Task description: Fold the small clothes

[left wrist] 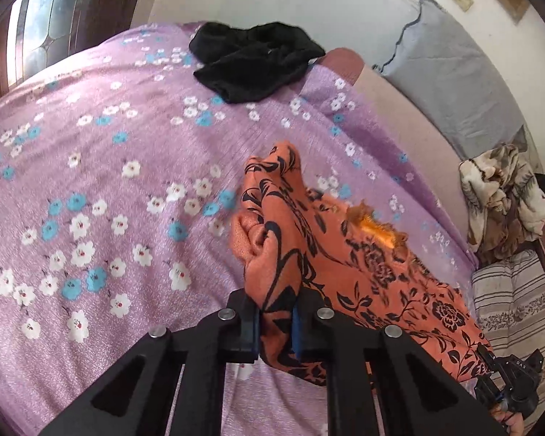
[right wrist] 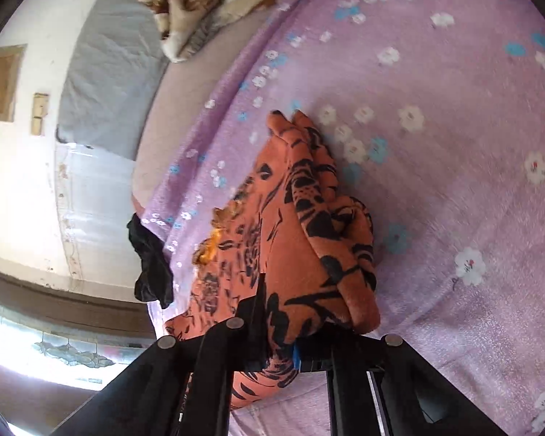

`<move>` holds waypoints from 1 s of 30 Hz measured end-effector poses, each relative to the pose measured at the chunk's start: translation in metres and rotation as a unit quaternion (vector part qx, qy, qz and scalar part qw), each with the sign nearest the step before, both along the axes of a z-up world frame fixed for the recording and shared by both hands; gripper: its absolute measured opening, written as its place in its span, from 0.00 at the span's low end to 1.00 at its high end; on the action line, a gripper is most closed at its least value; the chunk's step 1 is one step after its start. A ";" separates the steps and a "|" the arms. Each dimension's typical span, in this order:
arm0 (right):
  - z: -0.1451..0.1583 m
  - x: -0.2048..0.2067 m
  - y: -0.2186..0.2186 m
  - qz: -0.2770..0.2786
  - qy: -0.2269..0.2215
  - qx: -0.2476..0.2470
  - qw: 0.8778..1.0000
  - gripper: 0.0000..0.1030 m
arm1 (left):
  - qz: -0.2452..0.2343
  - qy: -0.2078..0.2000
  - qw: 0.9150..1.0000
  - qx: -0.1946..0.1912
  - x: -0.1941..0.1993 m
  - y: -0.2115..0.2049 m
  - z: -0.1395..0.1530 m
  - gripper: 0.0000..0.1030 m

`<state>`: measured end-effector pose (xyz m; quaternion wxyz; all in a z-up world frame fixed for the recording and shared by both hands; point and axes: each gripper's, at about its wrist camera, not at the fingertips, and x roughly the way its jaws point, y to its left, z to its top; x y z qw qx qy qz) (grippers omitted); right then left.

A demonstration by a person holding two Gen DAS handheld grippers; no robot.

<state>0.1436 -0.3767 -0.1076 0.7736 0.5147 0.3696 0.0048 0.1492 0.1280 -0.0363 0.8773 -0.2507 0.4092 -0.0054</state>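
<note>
I have the orange cloth garment with the black floral print [left wrist: 363, 272] gripped at two places and lifted off the bed covered in a purple sheet with white and blue flowers [left wrist: 91, 181]. My left gripper [left wrist: 276, 327] has its fingers clenched on a bunched section of the fabric, with folds spilling out ahead of the pads. My right gripper [right wrist: 279, 341] is clamped on another part of the same garment, and in the right wrist view the cloth drapes thickly over its far finger, hiding it. From the left wrist view the garment runs away to the right toward the other tool, hanging in loose, crumpled folds with a frayed orange edge showing

By my reading the fold has barely begun: the piece is picked up but nowhere laid flat, and I see no clean crease in it. It has yet to be spread on the sheet, squared and folded over. The crumpled black cloth garment [left wrist: 254, 61] lies near the far edge of the bed, well apart from my tools, unfolded and apparently waiting its turn. I see no finished folded pile in either view
</note>
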 end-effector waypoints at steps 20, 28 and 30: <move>-0.054 -0.142 -0.006 0.038 0.062 0.006 0.997 0.50 | 0.012 0.091 0.996 0.021 -0.113 0.023 -0.060 0.52; 0.011 -0.154 -0.021 0.018 0.034 -0.131 0.991 0.66 | -0.011 0.035 0.997 0.073 -0.114 0.019 -0.017 0.52; 0.030 -0.149 -0.014 0.038 0.001 -0.140 0.989 0.66 | -0.037 0.024 0.996 0.080 -0.110 0.005 -0.017 0.52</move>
